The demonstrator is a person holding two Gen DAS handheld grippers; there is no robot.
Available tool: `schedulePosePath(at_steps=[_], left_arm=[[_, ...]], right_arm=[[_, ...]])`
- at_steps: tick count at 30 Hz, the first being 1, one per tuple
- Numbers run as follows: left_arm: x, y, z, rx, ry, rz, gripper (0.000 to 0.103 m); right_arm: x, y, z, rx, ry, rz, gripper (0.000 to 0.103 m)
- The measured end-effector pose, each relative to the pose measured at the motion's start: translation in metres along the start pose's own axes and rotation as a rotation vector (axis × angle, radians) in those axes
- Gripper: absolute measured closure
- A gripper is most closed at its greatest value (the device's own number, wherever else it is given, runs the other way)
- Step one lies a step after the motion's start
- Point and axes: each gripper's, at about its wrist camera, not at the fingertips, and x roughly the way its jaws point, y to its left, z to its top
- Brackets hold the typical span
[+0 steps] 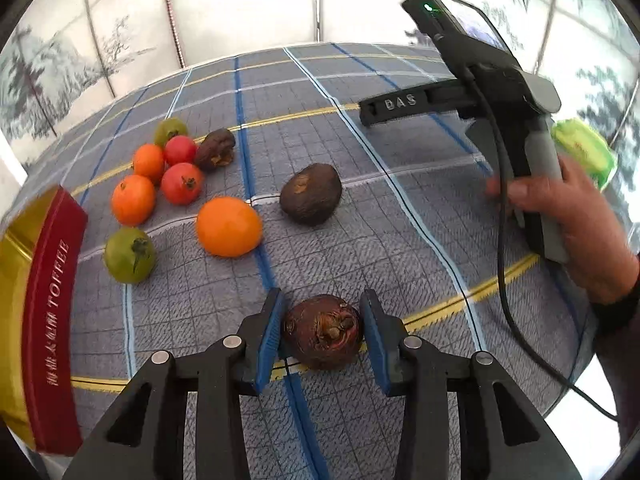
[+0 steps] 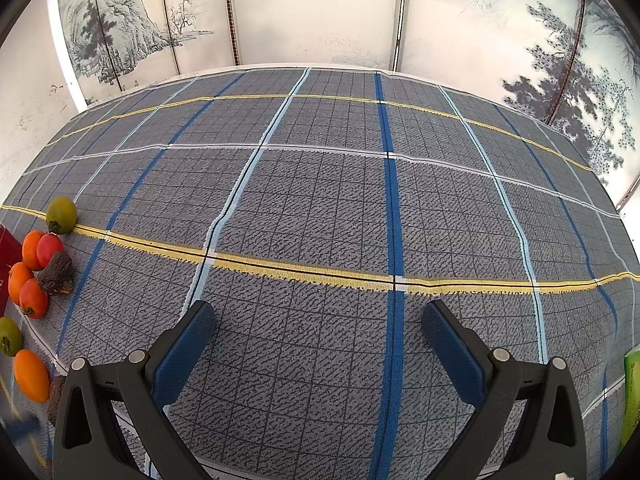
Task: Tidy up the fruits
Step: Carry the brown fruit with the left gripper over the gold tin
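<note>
**One dark fruit between the pads, most fruit still loose on the cloth**

The left gripper (image 1: 322, 330) is seen closed to about the width of a wrinkled brown-purple fruit (image 1: 323, 332), which sits between the blue pads; the left pad appears to touch it, while a firm grip cannot be confirmed, and the fruit seems to rest on the checked tablecloth (image 1: 360, 208). Ahead of it lie a large orange fruit (image 1: 229, 226) and a dark avocado-like fruit (image 1: 310, 193), apart from each other. Ahead and to the left a loose cluster of small orange, red and green tomato-like fruits (image 1: 160, 184) is gathered beside a shrivelled dark fruit (image 1: 215, 149), near a red toffee tin (image 1: 48, 320). The right gripper (image 2: 318, 330) is held wide open over bare cloth, holding nothing. Sorting is judged to be only partly done.
</note>
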Motion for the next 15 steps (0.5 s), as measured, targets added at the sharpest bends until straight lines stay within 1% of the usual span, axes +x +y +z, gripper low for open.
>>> schedulePosePath(at_steps=[2, 6, 15], left_arm=[[-0.002, -0.001, -0.001, -0.006, 0.006, -0.015, 0.063], [-0.011, 0.0, -0.002, -0.013, 0.002, -0.014, 0.063], [-0.042, 0.015, 0.01, -0.01, -0.074, 0.055, 0.063]], right_arm=[[0.0, 0.0, 0.0, 0.0, 0.0, 0.0, 0.0], [0.0, 0.0, 0.0, 0.0, 0.0, 0.0, 0.0], [0.001, 0.0, 0.0, 0.0, 0.0, 0.001, 0.0]])
